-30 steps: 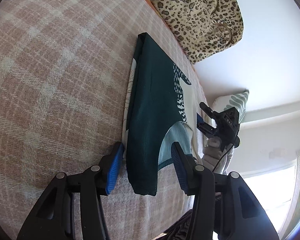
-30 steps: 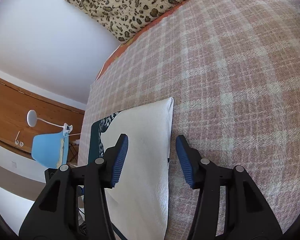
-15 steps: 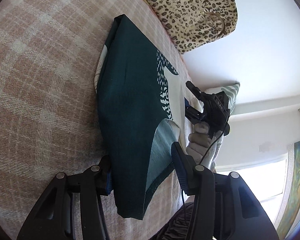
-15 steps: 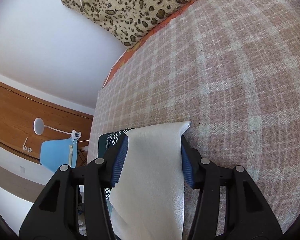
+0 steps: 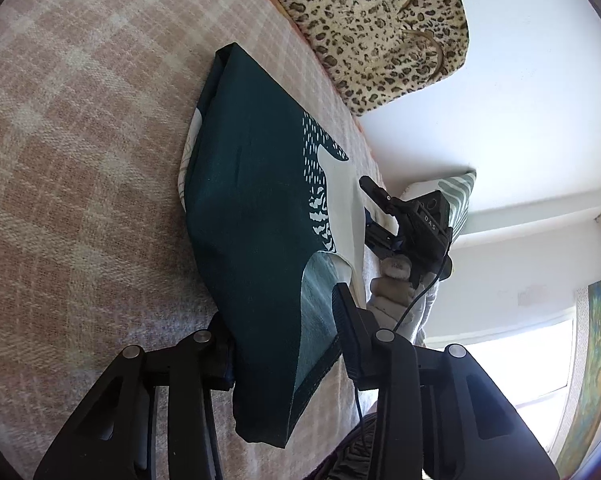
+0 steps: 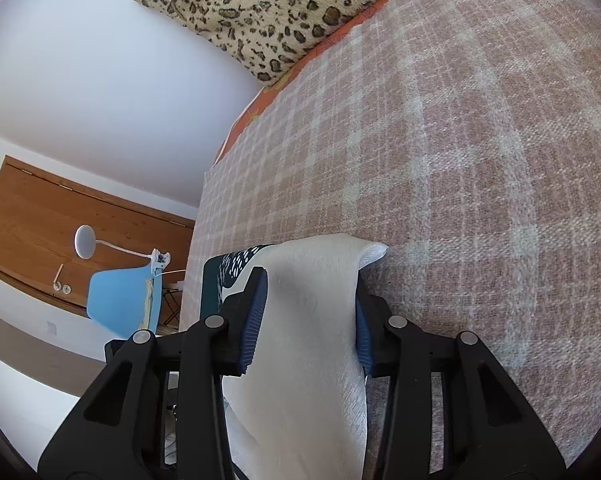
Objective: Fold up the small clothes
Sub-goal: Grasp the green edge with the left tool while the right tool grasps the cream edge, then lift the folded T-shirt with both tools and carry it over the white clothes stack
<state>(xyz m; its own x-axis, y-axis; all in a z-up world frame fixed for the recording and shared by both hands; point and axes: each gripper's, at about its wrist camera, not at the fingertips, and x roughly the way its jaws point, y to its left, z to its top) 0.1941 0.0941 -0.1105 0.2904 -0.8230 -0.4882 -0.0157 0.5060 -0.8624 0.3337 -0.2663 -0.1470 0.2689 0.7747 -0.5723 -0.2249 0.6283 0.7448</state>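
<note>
A small folded garment, dark green (image 5: 252, 216) with a white patterned part, lies on the pink plaid bed cover (image 5: 80, 152). My left gripper (image 5: 284, 336) has its jaws around the near green edge, which sits between the pads and bulges there. My right gripper (image 6: 306, 316) has its jaws around the white edge of the same garment (image 6: 312, 280). The cloth fills the gap between its blue pads (image 6: 254, 312). The right gripper also shows in the left wrist view (image 5: 404, 220), at the garment's far side.
A leopard-print bag (image 5: 380, 28) leans on the white wall at the bed's far edge, also in the right wrist view (image 6: 260, 8). A striped pillow (image 5: 456, 196) lies behind the right gripper. A blue chair (image 6: 120, 300) and lamp (image 6: 85, 242) stand beyond the bed.
Both grippers moved forward over the garment's edges, which were ahead of open jaws and are now between the pads. The jaws have narrowed onto the cloth, which has bunched and lifted slightly.
</note>
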